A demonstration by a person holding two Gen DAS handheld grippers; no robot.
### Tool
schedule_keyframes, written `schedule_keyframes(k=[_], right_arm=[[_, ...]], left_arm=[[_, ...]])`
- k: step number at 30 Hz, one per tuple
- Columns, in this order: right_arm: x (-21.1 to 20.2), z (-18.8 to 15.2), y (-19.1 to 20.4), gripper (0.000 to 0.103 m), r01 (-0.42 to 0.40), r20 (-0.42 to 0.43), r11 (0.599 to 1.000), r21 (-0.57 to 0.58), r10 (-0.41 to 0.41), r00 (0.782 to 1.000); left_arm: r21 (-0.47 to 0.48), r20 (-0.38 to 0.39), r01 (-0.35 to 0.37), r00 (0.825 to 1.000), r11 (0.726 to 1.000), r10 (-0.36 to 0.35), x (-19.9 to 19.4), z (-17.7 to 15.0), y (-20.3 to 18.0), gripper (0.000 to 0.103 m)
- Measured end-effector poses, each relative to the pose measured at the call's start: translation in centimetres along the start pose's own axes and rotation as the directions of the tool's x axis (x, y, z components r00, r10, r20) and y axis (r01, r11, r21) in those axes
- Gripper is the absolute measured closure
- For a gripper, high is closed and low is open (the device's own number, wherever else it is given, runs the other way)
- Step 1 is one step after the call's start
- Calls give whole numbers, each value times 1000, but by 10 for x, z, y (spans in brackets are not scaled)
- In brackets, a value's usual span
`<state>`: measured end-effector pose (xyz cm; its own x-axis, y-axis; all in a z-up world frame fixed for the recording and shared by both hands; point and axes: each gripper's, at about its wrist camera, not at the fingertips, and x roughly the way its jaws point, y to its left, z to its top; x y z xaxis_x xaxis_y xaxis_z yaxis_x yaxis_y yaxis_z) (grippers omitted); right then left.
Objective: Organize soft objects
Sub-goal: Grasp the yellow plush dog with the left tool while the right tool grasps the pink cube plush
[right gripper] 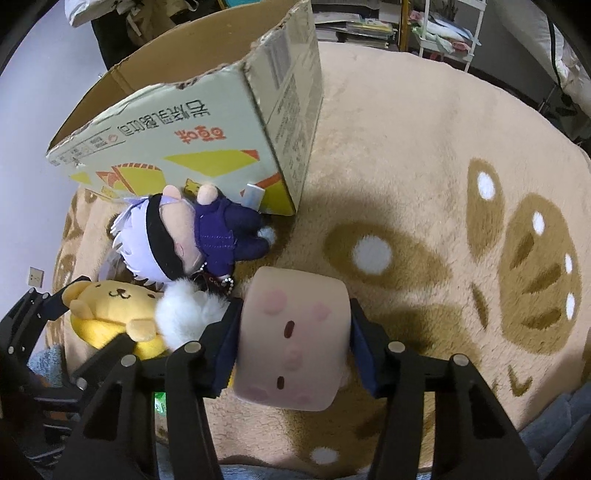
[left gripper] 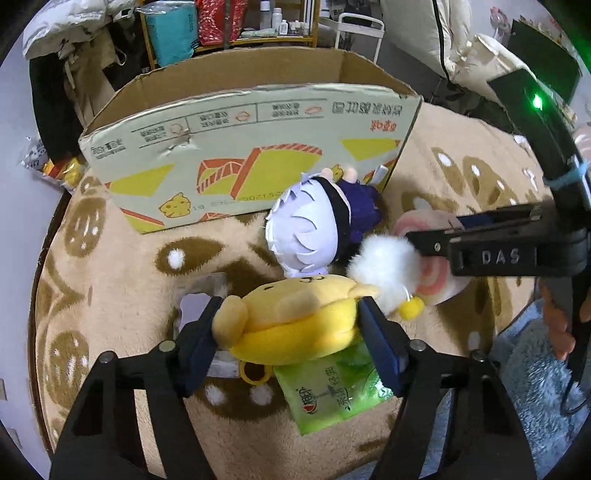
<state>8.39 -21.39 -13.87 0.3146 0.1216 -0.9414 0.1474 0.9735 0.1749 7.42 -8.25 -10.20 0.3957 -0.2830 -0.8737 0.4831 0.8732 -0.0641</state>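
My left gripper (left gripper: 288, 317) is shut on a yellow dog plush (left gripper: 295, 317), held between its two blue pads; the plush also shows in the right wrist view (right gripper: 110, 314). My right gripper (right gripper: 295, 332) is shut on a beige roll-shaped plush with pink spots (right gripper: 291, 339); its pink swirl end shows in the left wrist view (left gripper: 439, 280). A doll with pale lilac hair and a dark blue suit (left gripper: 317, 225) lies against the open cardboard box (left gripper: 251, 147); the right wrist view shows both the doll (right gripper: 192, 232) and the box (right gripper: 207, 122). A white fluffy pompom (left gripper: 384, 269) lies between the plushes.
A green tissue pack (left gripper: 332, 391) lies under the yellow plush on the round beige patterned rug (left gripper: 129, 266). A clear plastic piece (left gripper: 199, 299) lies by the left finger. Shelves, bags and a white cart (left gripper: 358, 29) stand behind the box. A blue-grey mat (left gripper: 532, 369) borders the rug.
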Motion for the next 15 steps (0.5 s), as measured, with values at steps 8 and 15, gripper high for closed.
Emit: schedule_keyframes(k=[8,15], right_arm=[[5,-1,16,49,21,17,1000,-21,-20,1000],[-6,-2,26,52,49,62,998,-42,-46,997]], left_arm=[[-48,10,-10,1000,999,10,-6,-2,8,34],[-60,45,-40,998,997,42,-22,-5,10,34]])
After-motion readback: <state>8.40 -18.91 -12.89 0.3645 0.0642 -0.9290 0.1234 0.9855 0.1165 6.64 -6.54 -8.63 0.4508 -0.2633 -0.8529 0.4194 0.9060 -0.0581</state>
